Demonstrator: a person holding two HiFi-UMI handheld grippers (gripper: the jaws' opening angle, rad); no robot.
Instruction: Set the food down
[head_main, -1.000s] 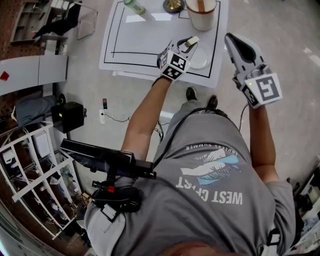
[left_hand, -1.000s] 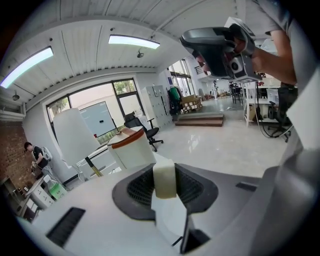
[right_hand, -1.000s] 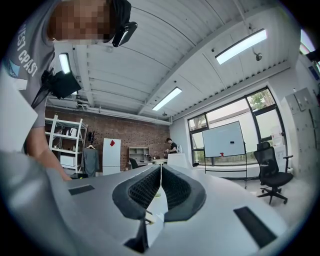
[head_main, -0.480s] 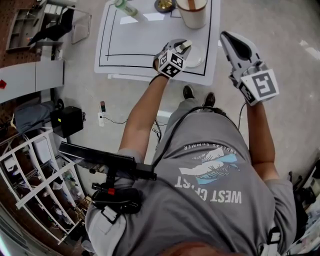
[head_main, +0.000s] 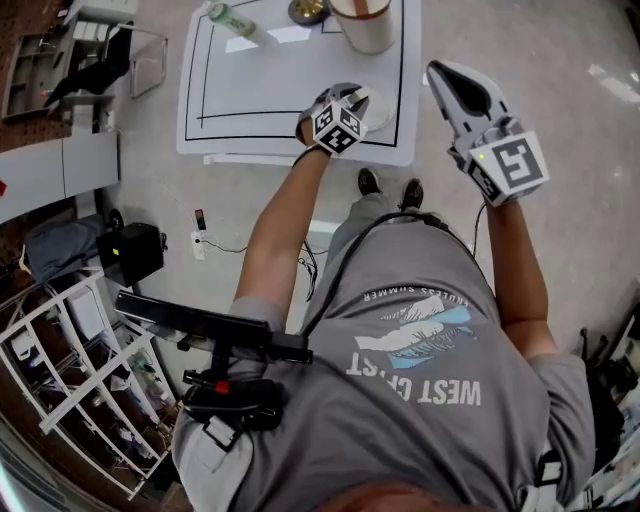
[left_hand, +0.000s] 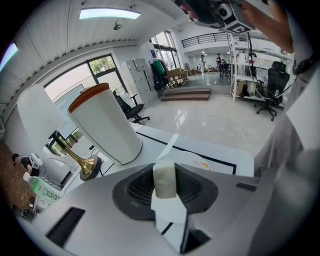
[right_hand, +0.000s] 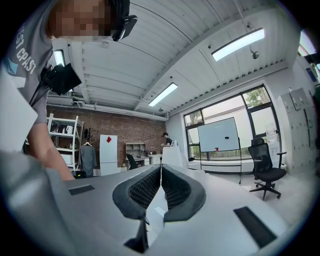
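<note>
My left gripper (head_main: 350, 102) is shut on a pale, cream block of food (head_main: 358, 96), tilted down over the near right part of the white table (head_main: 260, 90). In the left gripper view the food (left_hand: 164, 178) stands upright between the jaws. Just beyond it lies a small white plate (left_hand: 204, 163) with an orange smear. In the head view that plate (head_main: 378, 108) sits right beside the jaw tips. My right gripper (head_main: 440, 72) hangs off the table's right side, held level and shut with nothing in it; its jaws (right_hand: 160, 170) meet in the right gripper view.
A tall white container with an orange rim (left_hand: 105, 125) stands behind the plate, also at the table's far edge (head_main: 362, 20). A brass horn-shaped piece (left_hand: 82, 162) and a green bottle (head_main: 228, 18) lie further left. Black border lines mark the tabletop (head_main: 200, 80). Shelving stands at lower left (head_main: 80, 380).
My left gripper has sunk toward the table and plate, still gripping the food. The right gripper has stayed where it was.
</note>
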